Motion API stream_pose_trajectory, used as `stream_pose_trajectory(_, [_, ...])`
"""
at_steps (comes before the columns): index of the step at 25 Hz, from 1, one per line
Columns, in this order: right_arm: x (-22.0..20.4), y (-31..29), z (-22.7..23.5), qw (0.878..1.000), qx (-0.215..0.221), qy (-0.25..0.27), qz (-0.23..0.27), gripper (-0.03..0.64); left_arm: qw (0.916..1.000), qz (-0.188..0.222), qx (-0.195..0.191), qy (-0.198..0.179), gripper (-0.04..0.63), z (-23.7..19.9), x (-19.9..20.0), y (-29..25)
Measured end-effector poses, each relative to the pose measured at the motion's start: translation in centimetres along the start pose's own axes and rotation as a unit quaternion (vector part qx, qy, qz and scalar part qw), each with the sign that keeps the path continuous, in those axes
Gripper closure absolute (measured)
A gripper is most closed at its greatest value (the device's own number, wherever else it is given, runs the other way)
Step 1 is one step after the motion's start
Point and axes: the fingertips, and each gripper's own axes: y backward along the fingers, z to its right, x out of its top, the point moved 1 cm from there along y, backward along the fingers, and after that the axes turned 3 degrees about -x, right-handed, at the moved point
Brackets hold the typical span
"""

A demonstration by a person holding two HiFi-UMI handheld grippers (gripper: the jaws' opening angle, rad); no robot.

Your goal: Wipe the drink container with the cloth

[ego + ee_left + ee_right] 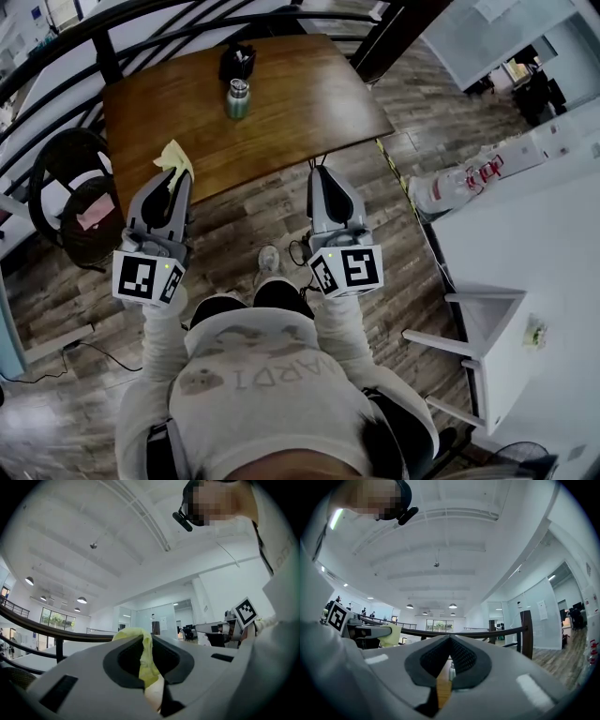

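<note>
My left gripper [176, 174] has its jaws pinched on the one yellow cloth [174, 156]. The cloth fills the gap between the pads and bunches out past the tips, just over the near edge of the table [300, 94]. My right gripper [323, 172] holds nothing. Its jaws are pressed together at the tips, and through the narrow slot left lower down I see only the wooden tabletop and the bottle far off. I hold both grippers side by side in front of me, at the near edge of the table.

I count one drink bottle [237, 98], a metal one with a cap. It stands upright towards the far side of the table, well apart from both grippers. One black holder [237, 62] sits just behind it. There is one table, one cloth and two grippers.
</note>
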Motion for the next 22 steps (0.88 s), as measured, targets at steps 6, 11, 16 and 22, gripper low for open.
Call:
stream_pose_trajectory(6, [-1.3,-3.5,1.9,1.0,0.007,-0.009,-0.005,0.606,1.0,-0.006,0.007,0.002,0.565,-1.5,-1.0,-3.2])
stream_pose_trajectory(11, [-1.6,-7.7,4.0,1.0,0.026,-0.009,-0.004,0.606,0.9998,-0.006,0.021,-0.001,0.565,-3.2,-1.1,-6.9])
stream_pose_trajectory(16, [-1.6,-11.4,6.7,0.999,0.04,-0.01,-0.002,0.606,0.9994,-0.004,0.034,-0.004,0.565,-4.5,-1.1,-10.8])
stream_pose_trajectory(22, [-1.9,-15.0,9.8,0.998,0.057,-0.013,0.0,0.606,0.9987,-0.006,0.051,-0.007,0.565,-5.1,-1.8,-14.8])
